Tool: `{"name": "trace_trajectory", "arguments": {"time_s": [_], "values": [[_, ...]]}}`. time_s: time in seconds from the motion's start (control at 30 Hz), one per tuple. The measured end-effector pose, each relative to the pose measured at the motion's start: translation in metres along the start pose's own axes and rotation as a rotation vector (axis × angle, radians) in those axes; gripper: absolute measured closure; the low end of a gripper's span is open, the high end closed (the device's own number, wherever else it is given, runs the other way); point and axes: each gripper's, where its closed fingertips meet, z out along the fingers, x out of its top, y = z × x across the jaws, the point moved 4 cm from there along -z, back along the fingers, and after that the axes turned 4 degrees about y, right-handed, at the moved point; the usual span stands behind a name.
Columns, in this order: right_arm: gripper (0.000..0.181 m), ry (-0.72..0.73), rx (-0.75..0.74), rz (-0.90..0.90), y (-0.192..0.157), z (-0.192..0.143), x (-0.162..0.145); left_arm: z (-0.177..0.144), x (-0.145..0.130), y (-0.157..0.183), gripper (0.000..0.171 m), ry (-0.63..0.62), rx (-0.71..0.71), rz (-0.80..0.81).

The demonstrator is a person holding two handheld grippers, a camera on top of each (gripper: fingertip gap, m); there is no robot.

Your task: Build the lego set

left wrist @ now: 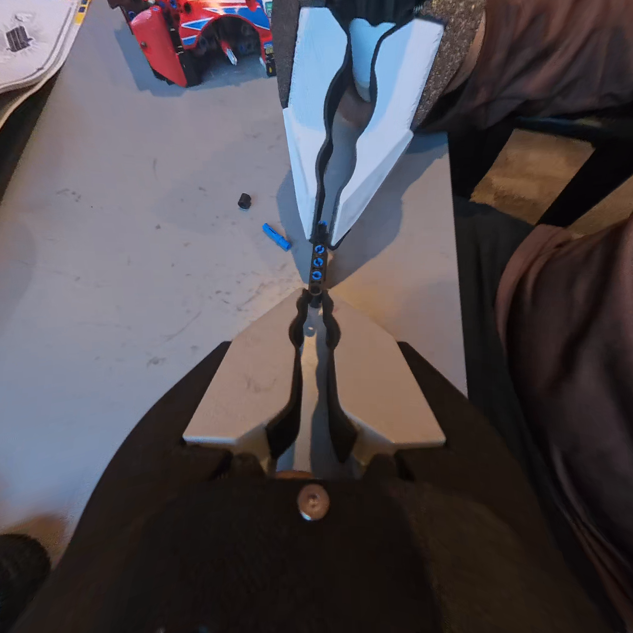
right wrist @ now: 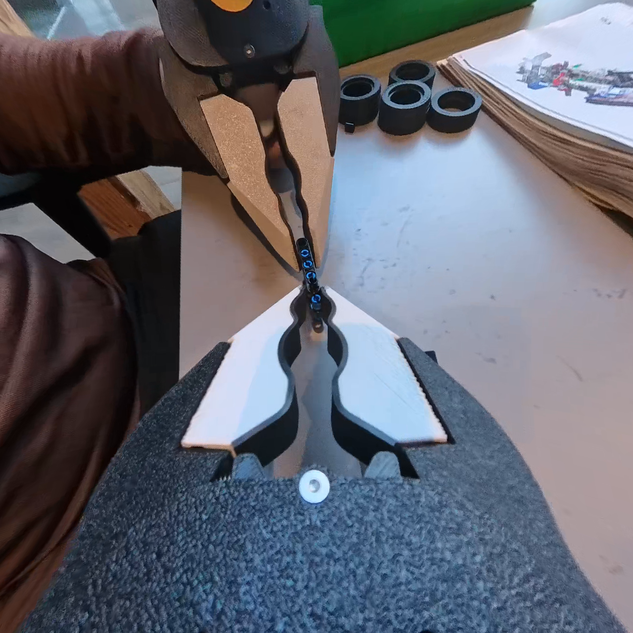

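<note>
A thin black Lego beam (left wrist: 317, 263) with blue pins in its holes is held above the grey table (left wrist: 137, 274) between my two grippers. My left gripper (left wrist: 314, 295), with tan fingers, is shut on the near end. My right gripper (left wrist: 322, 236), with white fingers, comes in from the top and is shut on the far end. In the right wrist view the same beam (right wrist: 311, 279) runs from my right gripper (right wrist: 313, 293) up to my left gripper (right wrist: 307, 265). A partly built red Lego car (left wrist: 205, 44) stands at the far side of the table.
A loose blue pin (left wrist: 276, 237) and a small black connector (left wrist: 244, 200) lie on the table left of the beam. Several black tyres (right wrist: 407, 99) and an open instruction booklet (right wrist: 565, 78) sit at the back right. A person's brown sleeve (right wrist: 85, 102) and the table edge are close. Both grippers' tips are close together, under 4 cm apart. The small black connector (left wrist: 244, 200) lies around 7 centimetres away from my right fingertips.
</note>
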Motion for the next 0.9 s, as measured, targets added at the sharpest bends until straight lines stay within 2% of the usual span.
{"name": "trace_trajectory", "arguments": {"time_s": [0.2, 0.33, 0.5, 0.9], "values": [[0.174, 0.004, 0.058, 0.1, 0.0045, -0.0001, -0.0004, -0.0049, 0.0034, -0.0025, 0.165, 0.056, -0.023, -0.041], [0.174, -0.027, 0.069, 0.1, 0.0024, 0.001, -0.0044, -0.0019, -0.0014, 0.0033, 0.155, 0.012, -0.066, -0.038], [0.174, -0.029, 0.069, 0.102, 0.0028, 0.0009, -0.0049, 0.0004, -0.0041, 0.0043, 0.152, -0.017, -0.087, -0.049], [0.174, -0.038, 0.064, 0.073, 0.0039, -0.0011, -0.0066, -0.0038, 0.0002, 0.0007, 0.157, 0.033, -0.077, -0.06]]}}
